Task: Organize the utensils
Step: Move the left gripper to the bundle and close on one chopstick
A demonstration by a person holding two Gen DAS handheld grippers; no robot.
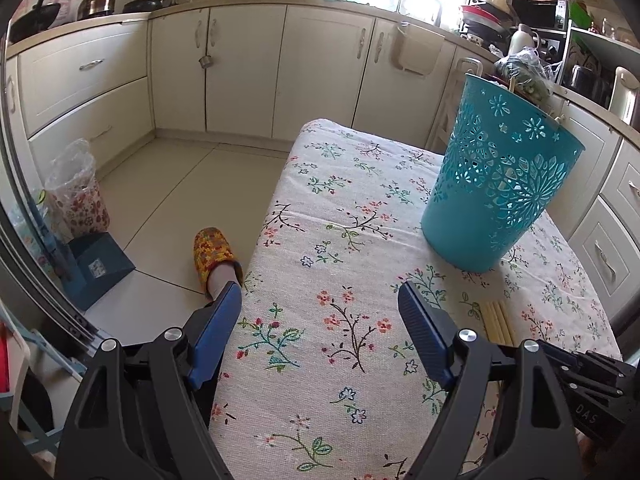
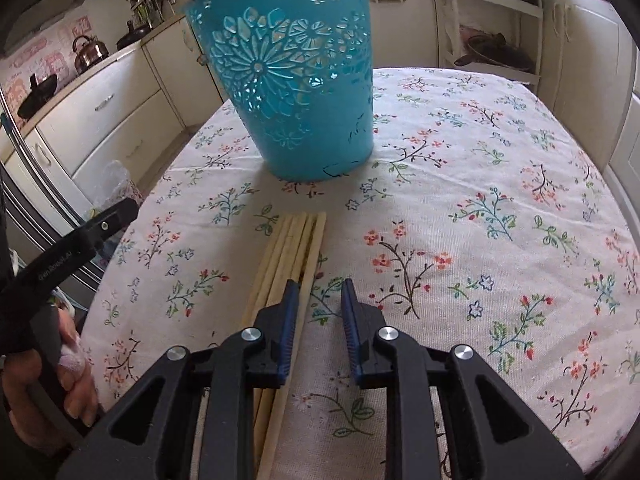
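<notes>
Both tools hover spread and empty: right tool (image 2: 320, 300) beside chopsticks (image 2: 298, 240), needing alignment before lifting into teal basket (image 2: 288, 80); left tool (image 1: 320, 304) idle.

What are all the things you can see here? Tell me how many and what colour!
basket: one, turquoise with cut-out flowers, upright on the table
chopsticks: a bundle, exact count unclear, pale wood, flat on the table in front of the basket
tablecloth: one, white with flowers, over the table
kettle: one, dark metal, far counter
slipper: one, yellow patterned, on the floor
left gripper: one, black and blue, open, empty
right gripper: one, black and blue, open, just right of the chopsticks
</notes>
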